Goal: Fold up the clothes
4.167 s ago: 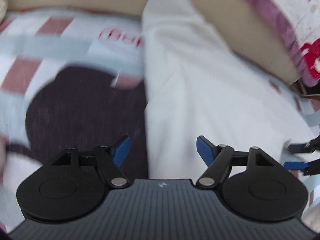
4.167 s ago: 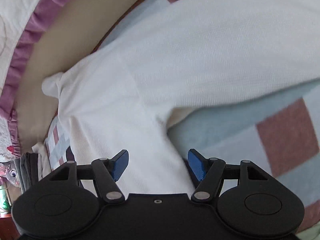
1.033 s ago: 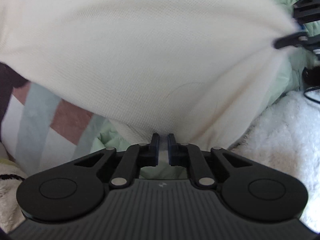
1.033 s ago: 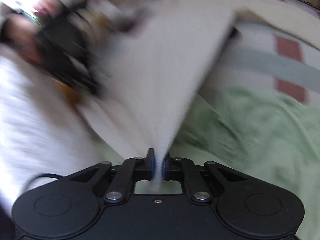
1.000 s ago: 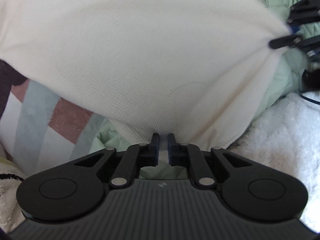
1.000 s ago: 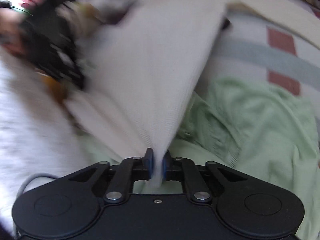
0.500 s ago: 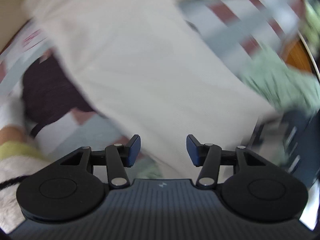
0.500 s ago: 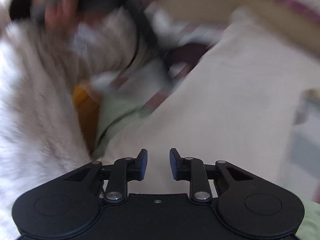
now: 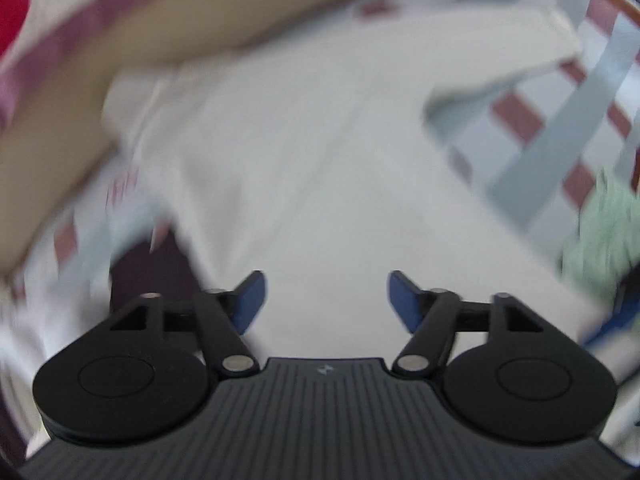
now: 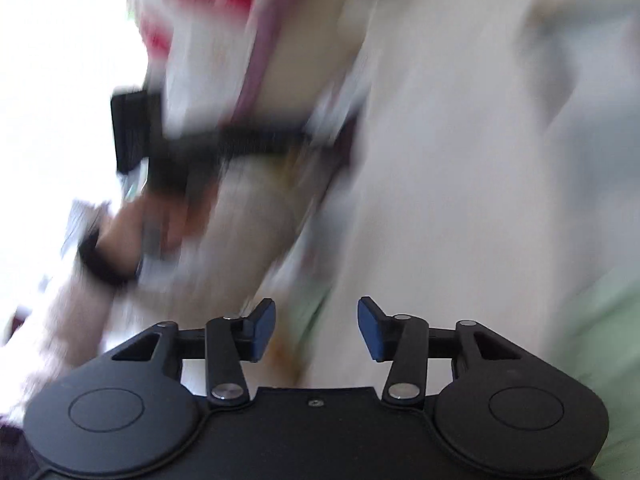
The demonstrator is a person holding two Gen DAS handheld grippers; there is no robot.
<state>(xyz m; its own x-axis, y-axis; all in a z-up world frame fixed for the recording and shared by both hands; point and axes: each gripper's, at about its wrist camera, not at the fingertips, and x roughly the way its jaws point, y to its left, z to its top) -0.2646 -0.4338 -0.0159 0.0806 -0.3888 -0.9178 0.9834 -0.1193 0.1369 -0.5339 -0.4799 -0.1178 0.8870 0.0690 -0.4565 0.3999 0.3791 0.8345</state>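
White soft knit shirt (image 9: pixel 320 152) lies limp mid-frame, released from both grippers' just-opened jaws; best pinched at its edges.

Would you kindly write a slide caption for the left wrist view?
Open left gripper above a white garment spread on a checked bedsheet.

A bedroom in a home. Ahead of the left tongs lies a checked bedsheet (image 9: pixel 560 92) of white, grey-blue and brick-red squares, spread as on a bed. Beyond it, far ahead and to the left, runs a tan padded edge (image 9: pixel 200 20), perhaps a headboard, with a white pillow or quilt trimmed in a purple ruffle (image 9: pixel 80 40) above it. Clothes lie loose on the sheet: a white top (image 9: pixel 320 160), a green garment (image 9: pixel 608 220) to the right, a dark one (image 9: pixel 148 272) to the left.
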